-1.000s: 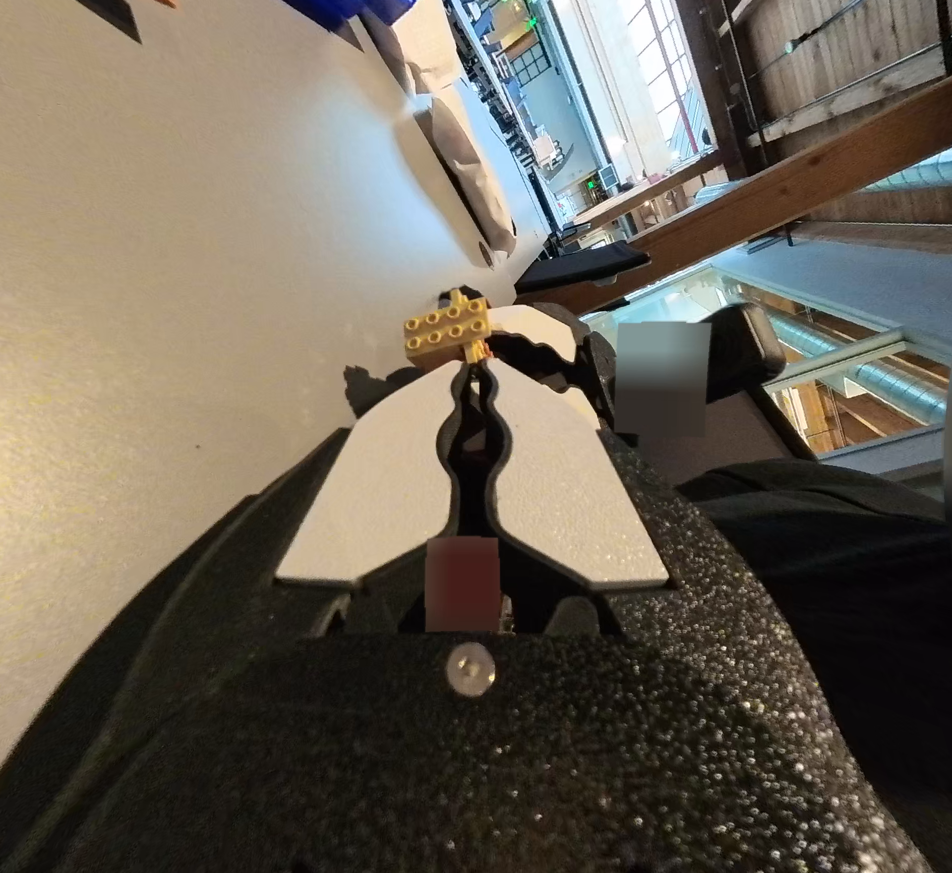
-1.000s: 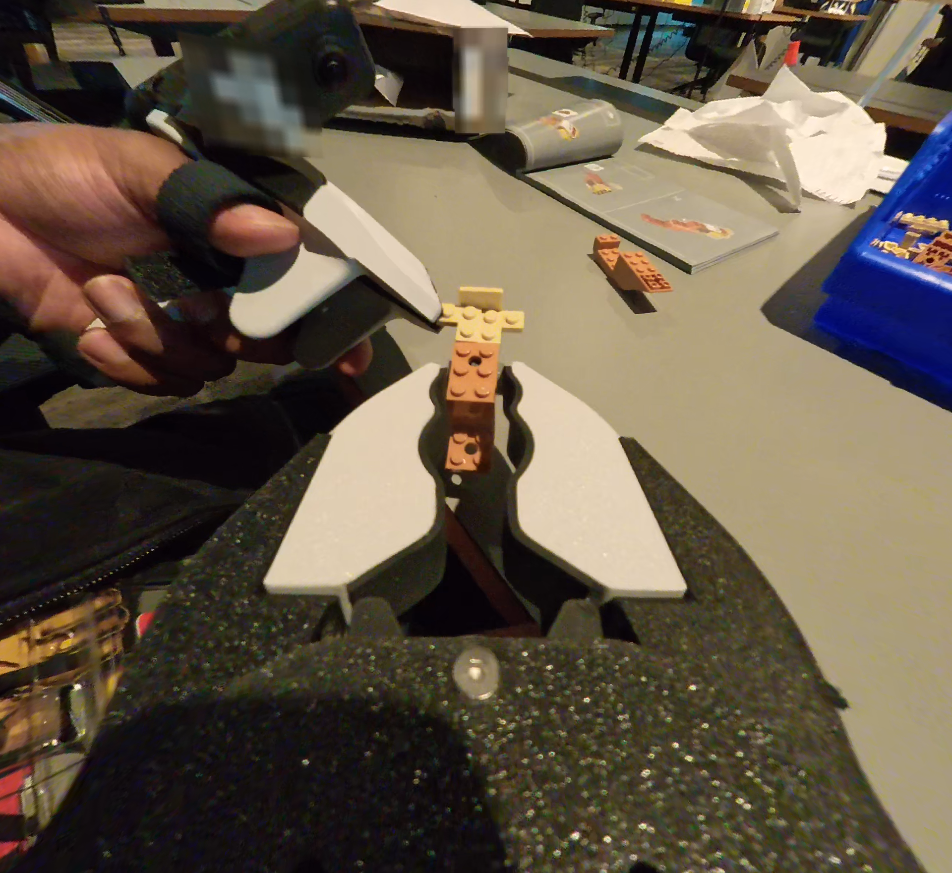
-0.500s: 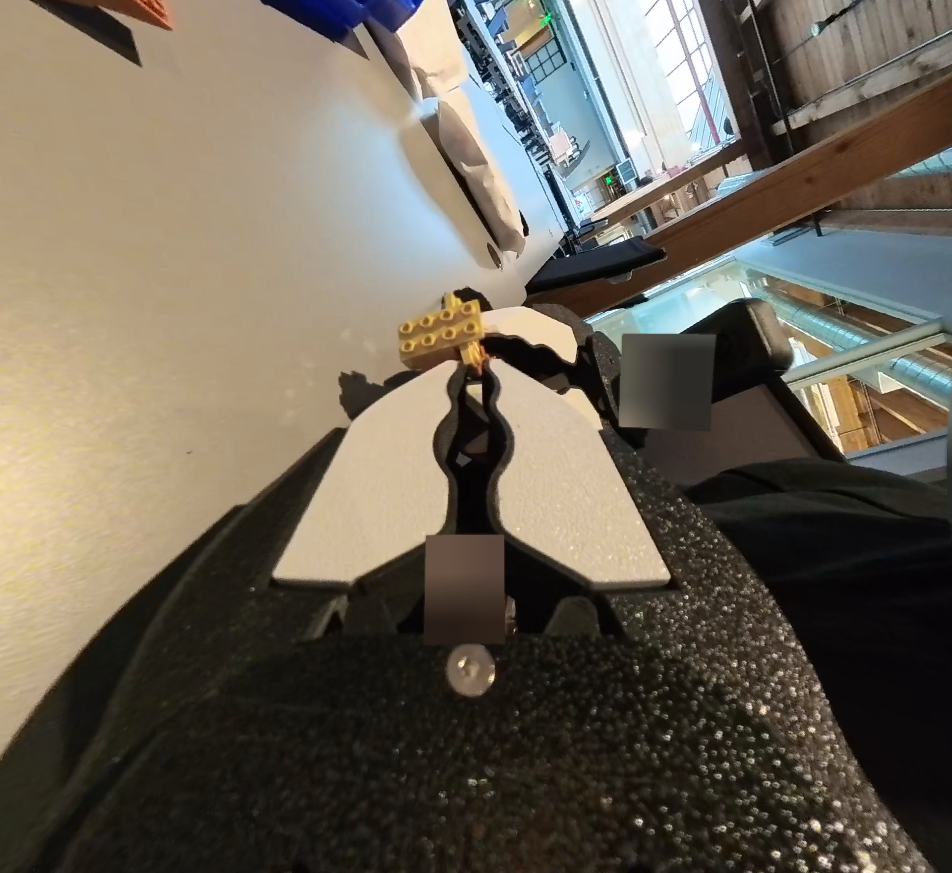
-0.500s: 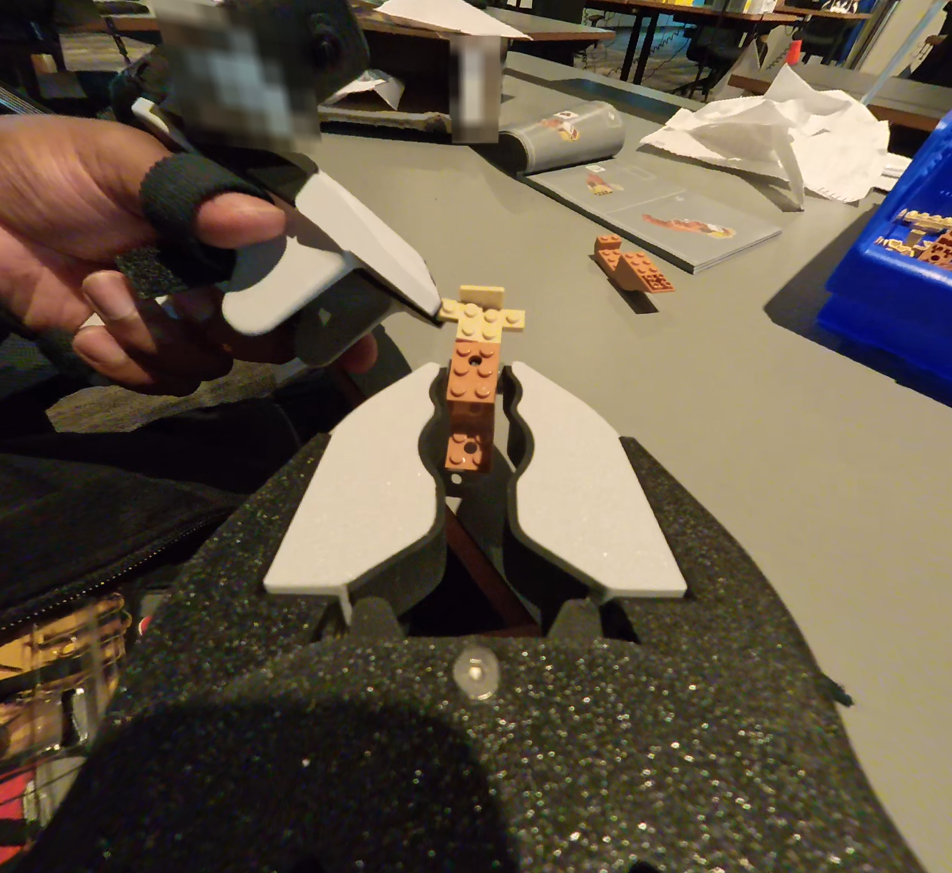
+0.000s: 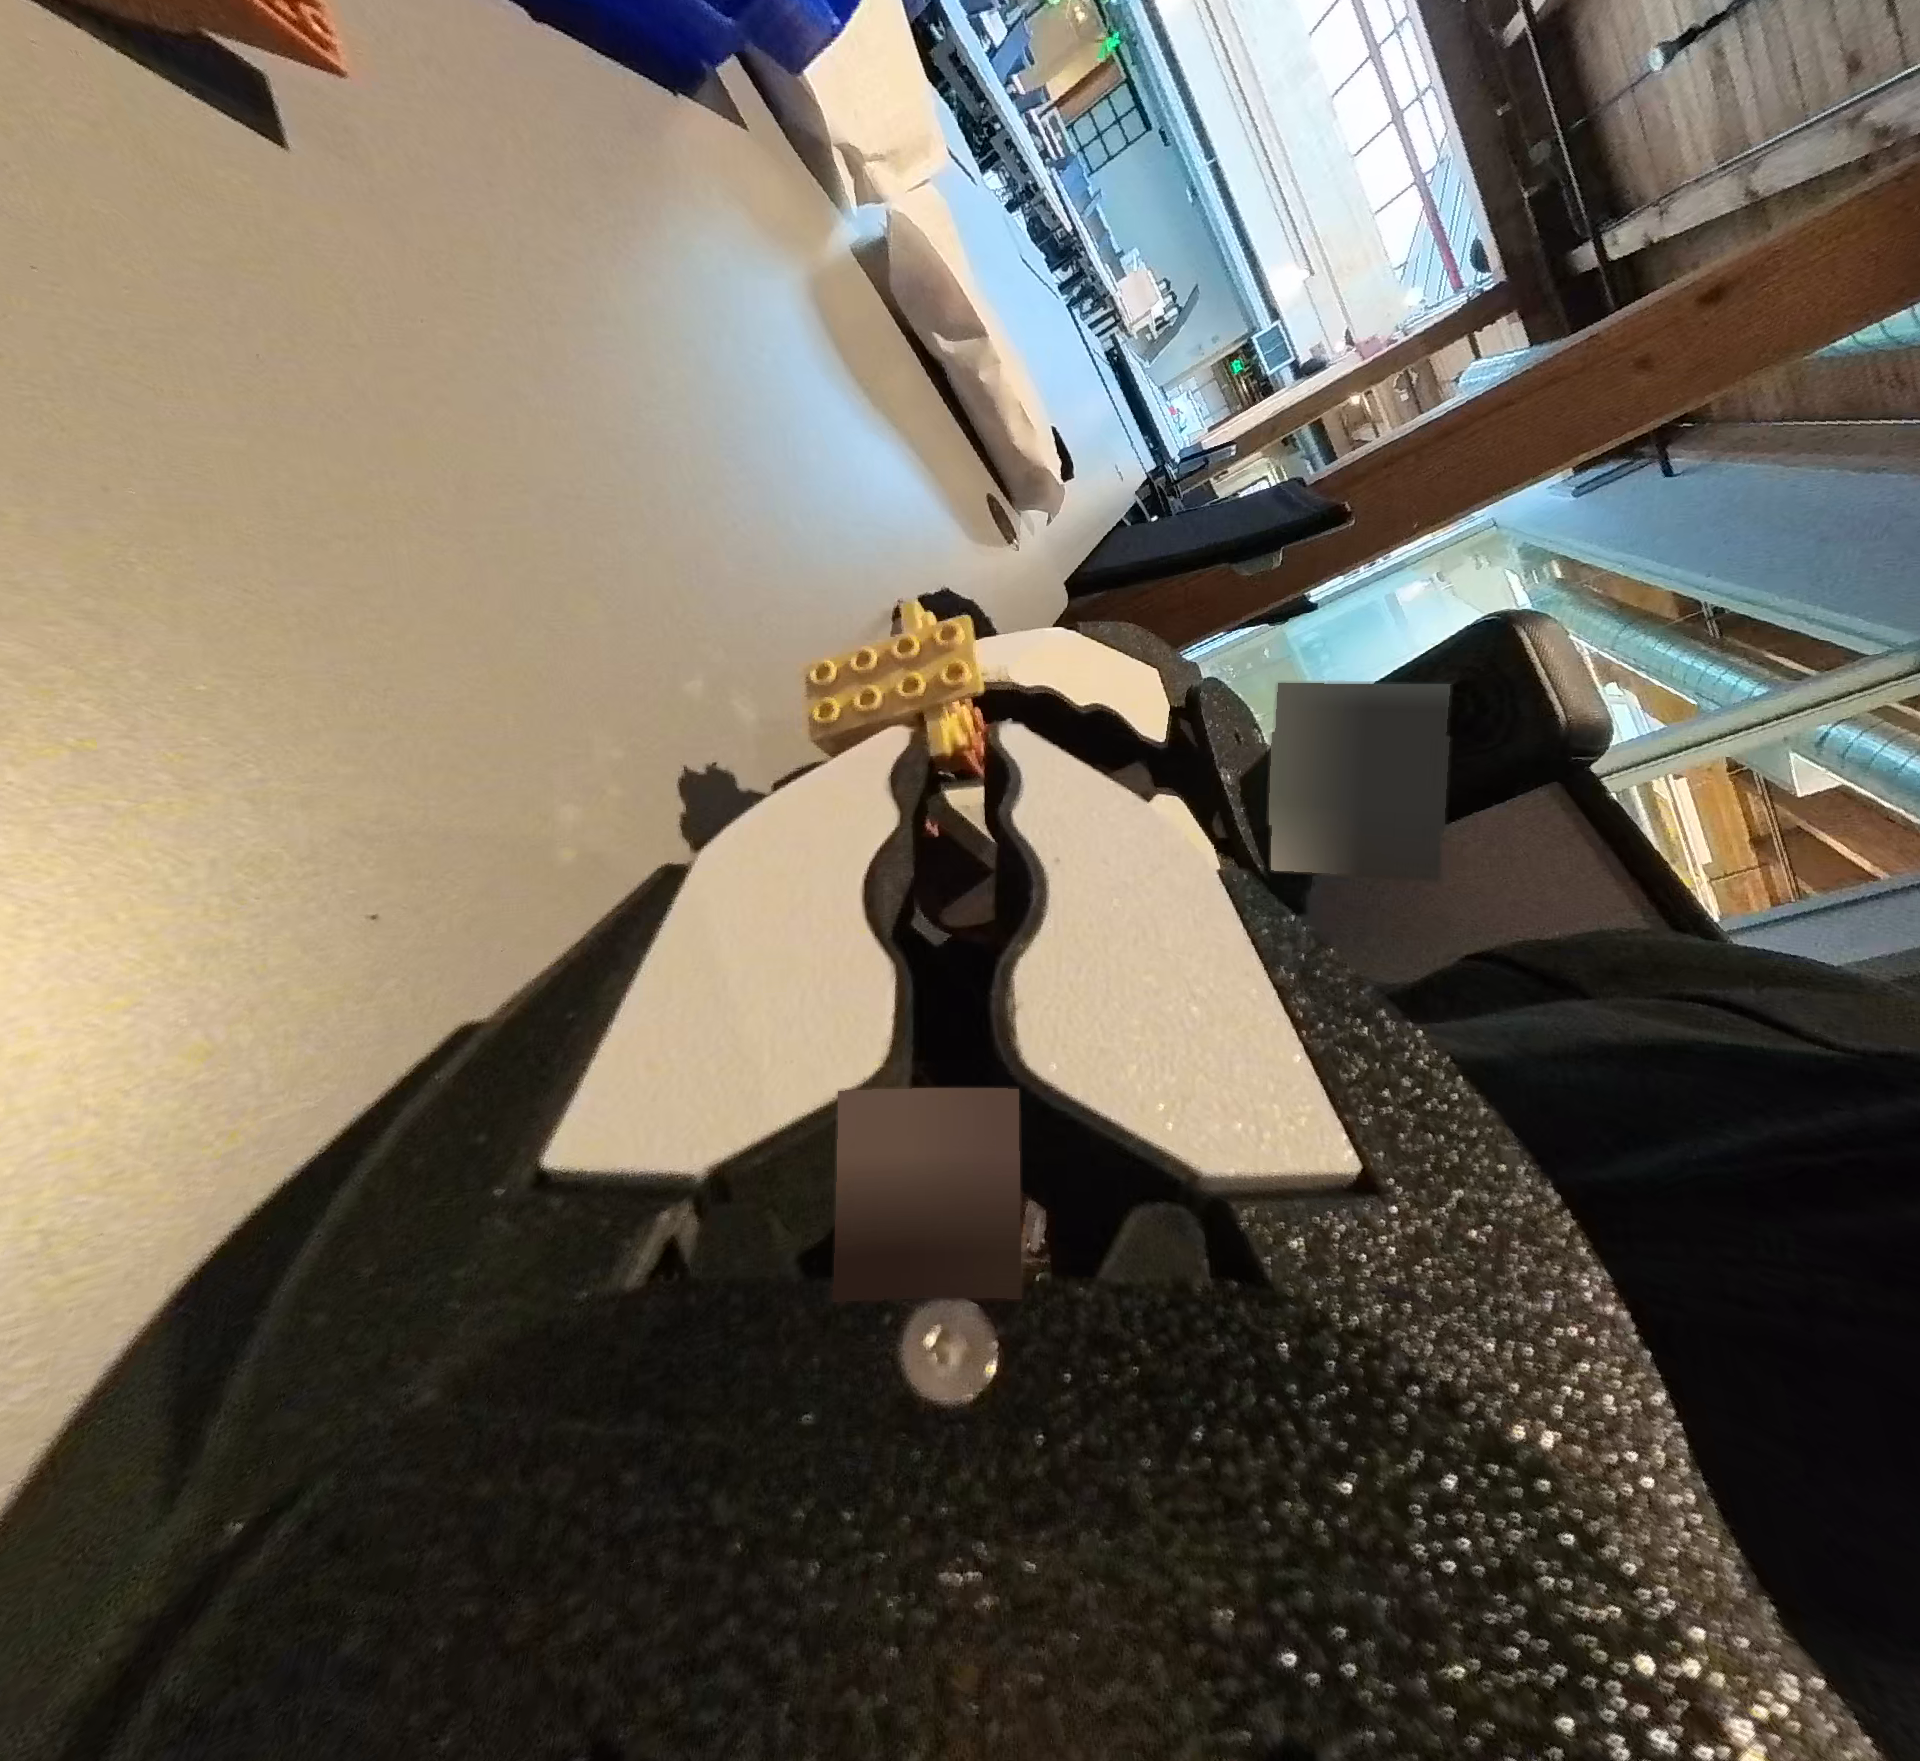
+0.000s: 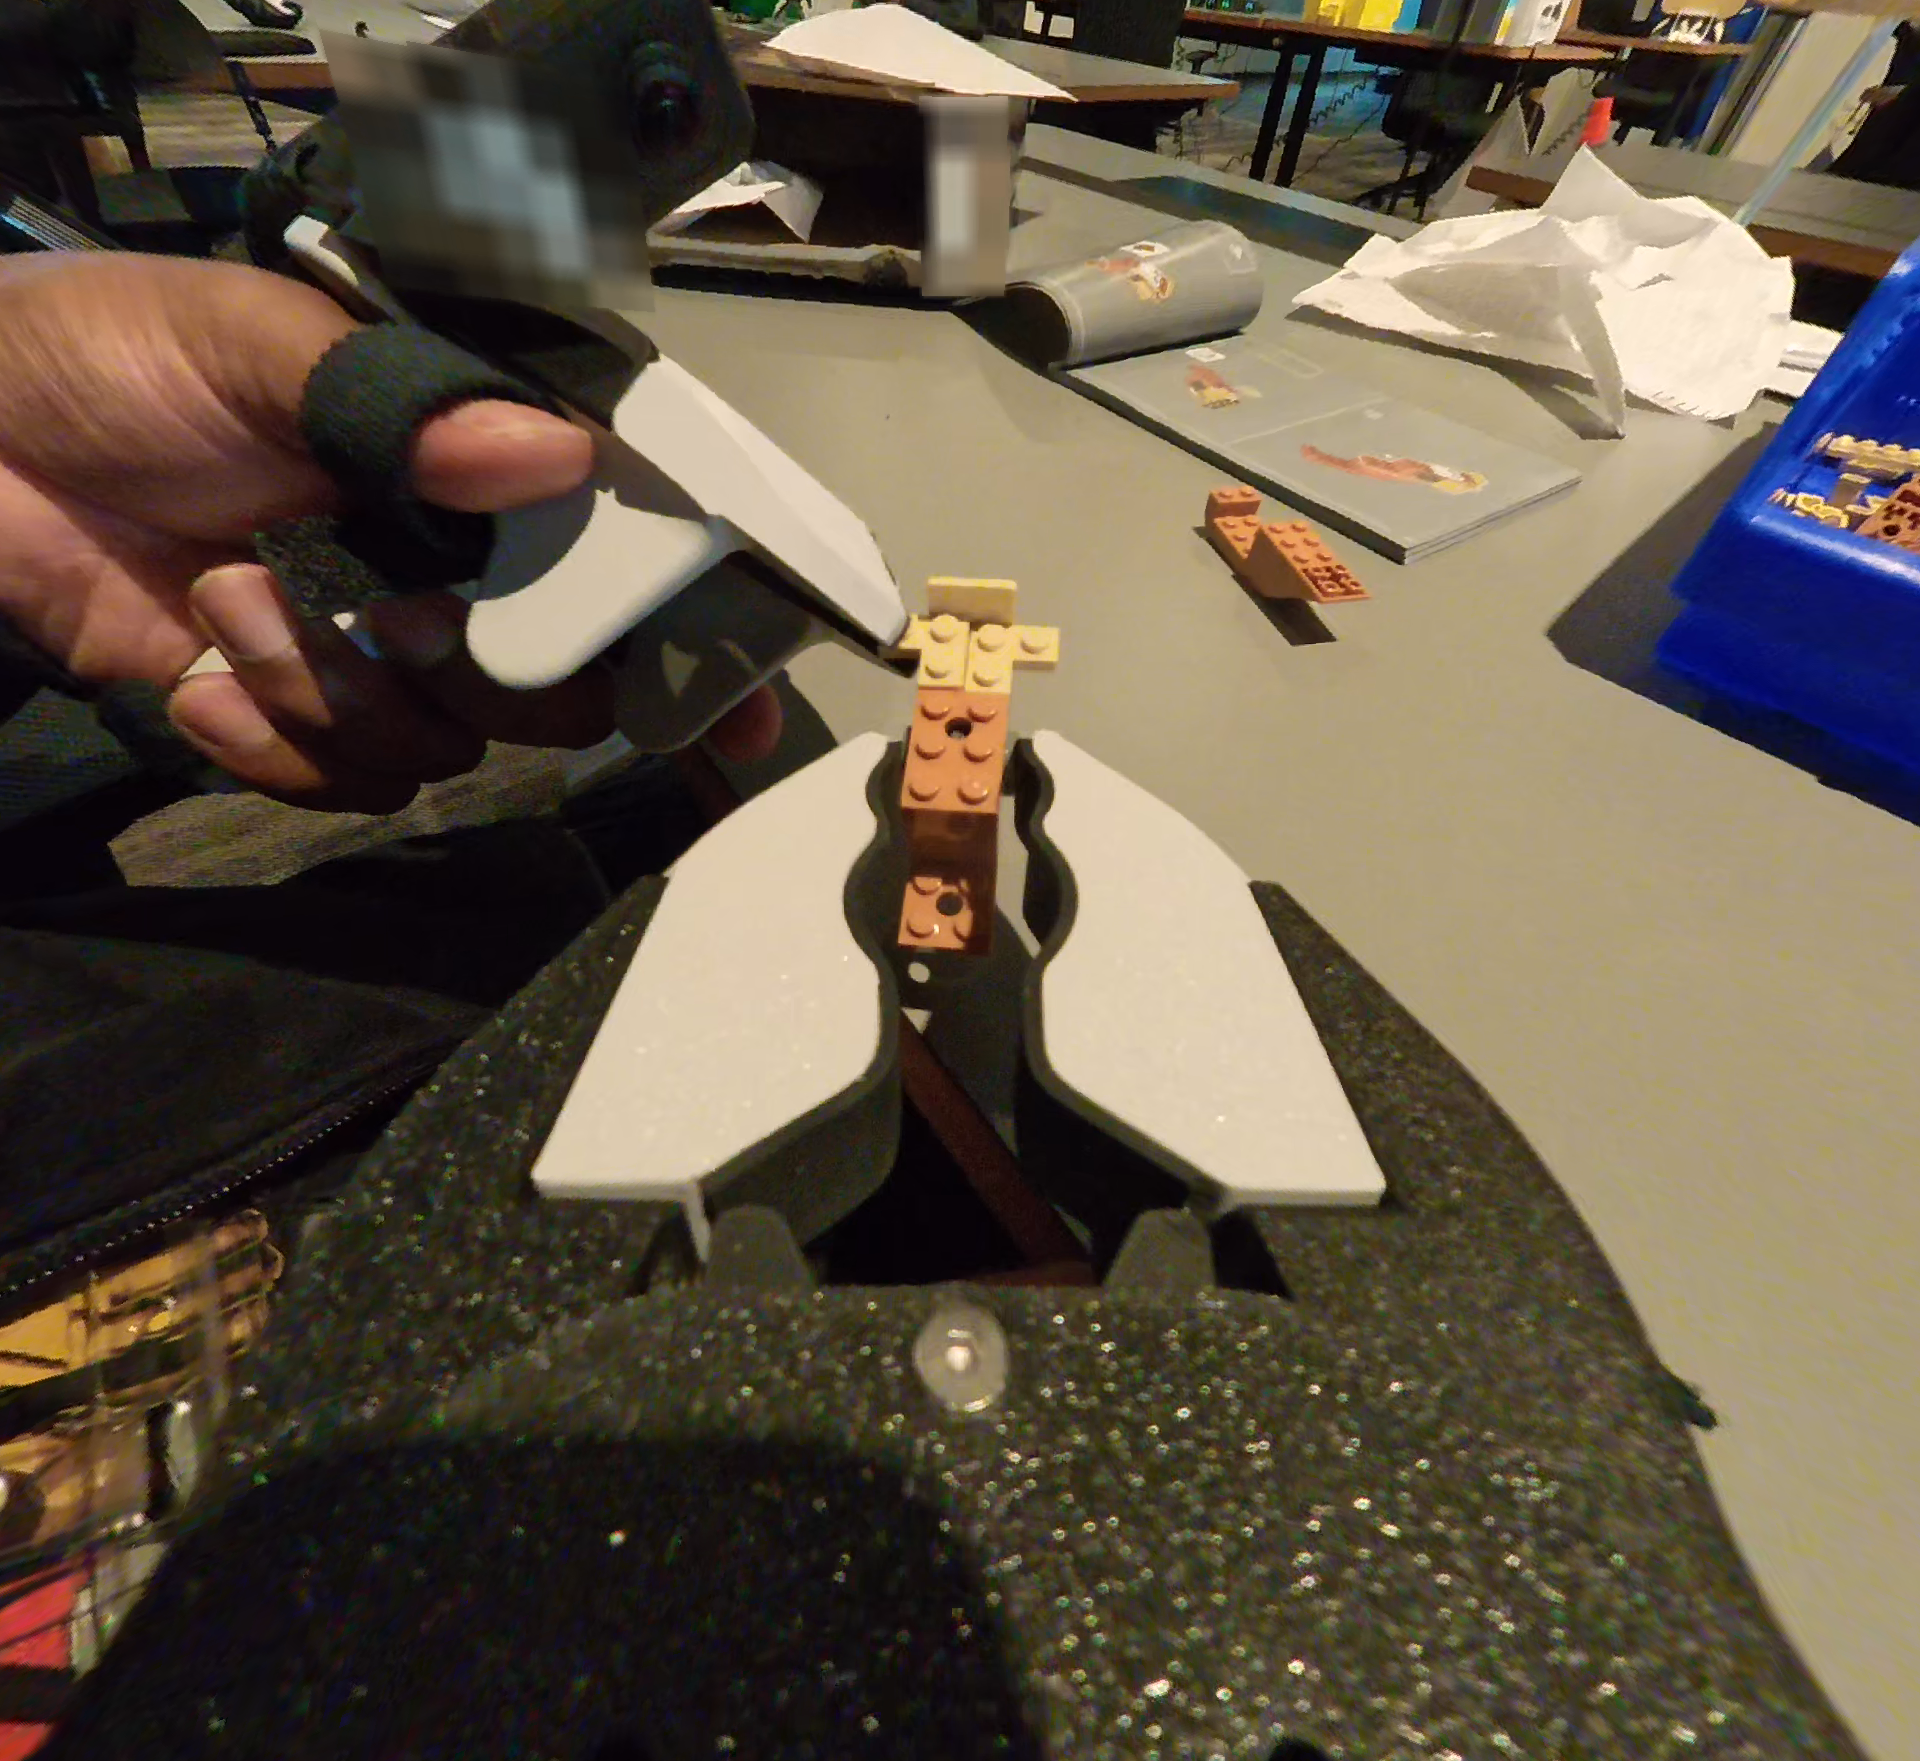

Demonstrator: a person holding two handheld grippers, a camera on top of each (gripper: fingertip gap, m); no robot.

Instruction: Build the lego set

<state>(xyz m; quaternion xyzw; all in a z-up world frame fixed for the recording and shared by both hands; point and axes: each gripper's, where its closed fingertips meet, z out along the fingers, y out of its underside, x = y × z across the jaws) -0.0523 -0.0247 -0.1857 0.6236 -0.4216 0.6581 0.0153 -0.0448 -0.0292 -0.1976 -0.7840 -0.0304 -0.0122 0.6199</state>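
Observation:
My right gripper [image 6: 954, 761] is shut on a brown and orange brick stack [image 6: 951, 776] and holds it upright above the grey table [image 6: 1351, 880]. Tan plates [image 6: 977, 646] cap the stack in a cross shape. My left gripper [image 6: 888, 646], held by a hand, comes in from the left with its tips pinched on the left end of the tan plates. In the left wrist view my left gripper [image 5: 940, 755] is shut, with the tan plates [image 5: 894, 683] at its tips and the right gripper [image 5: 1081, 672] just behind them.
An orange sloped brick piece [image 6: 1283, 548] lies on the table beyond the grippers, next to an open instruction booklet [image 6: 1330, 433]. Crumpled white paper [image 6: 1558, 298] lies at the back right. A blue bin [image 6: 1829, 568] with loose bricks stands at the right edge. Only a small space, under 4 cm, lies between the two pairs of fingers. The orange sloped brick piece [image 6: 1283, 548] is about equally far from each gripper, around 15 centimetres.
Almost nothing. The left gripper's body has tilted slightly, but its tips stay on the tan plates. The right gripper holds the stack in the same place.

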